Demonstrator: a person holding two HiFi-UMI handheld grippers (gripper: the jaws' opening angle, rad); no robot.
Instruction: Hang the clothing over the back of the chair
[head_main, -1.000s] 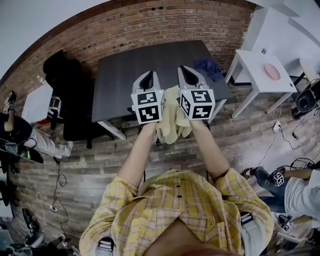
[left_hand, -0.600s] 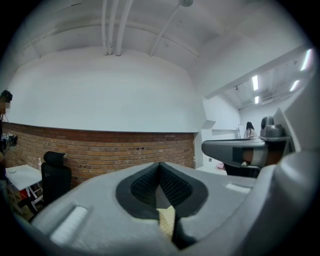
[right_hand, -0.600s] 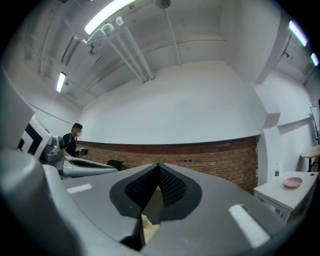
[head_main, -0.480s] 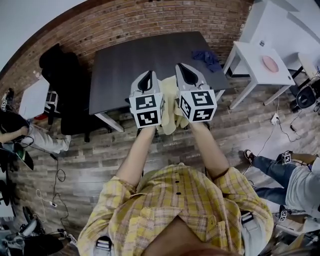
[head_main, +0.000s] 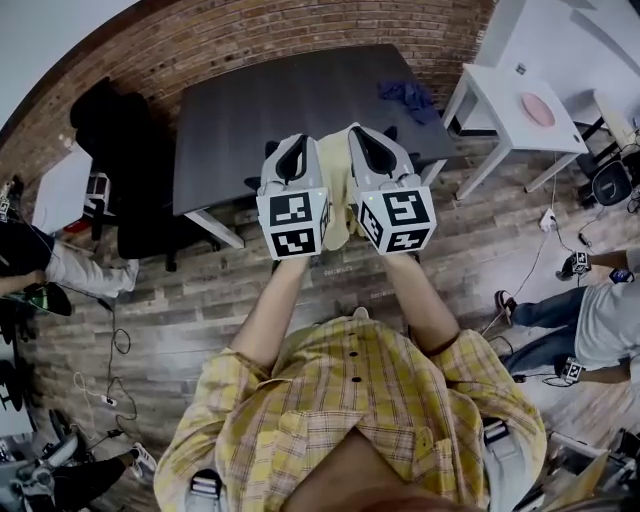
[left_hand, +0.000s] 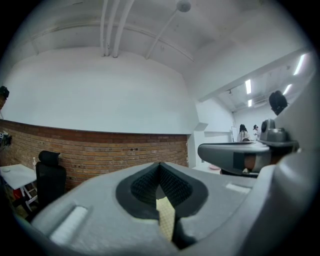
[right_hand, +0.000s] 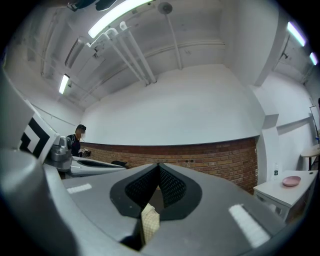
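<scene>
The pale yellow clothing (head_main: 338, 192) hangs in a narrow fold between my two grippers, held side by side in front of the person. My left gripper (head_main: 296, 150) is shut on one part of it; a yellow strip of the clothing (left_hand: 166, 221) shows between the jaws in the left gripper view. My right gripper (head_main: 362, 142) is shut on another part, seen as a cloth edge (right_hand: 149, 223) in the right gripper view. Both grippers point upward, over the near edge of the dark table (head_main: 270, 100). A black office chair (head_main: 112, 140) stands at the table's left end.
A blue cloth (head_main: 405, 95) lies at the table's far right corner. A white side table (head_main: 500, 100) with a pink plate (head_main: 538, 110) stands to the right. Other people sit on the floor at right (head_main: 600, 325) and left (head_main: 55, 265); cables lie across the wooden floor.
Both grippers have lifted and moved toward the table with the clothing, which now shows less below them. The jaws stayed shut.
</scene>
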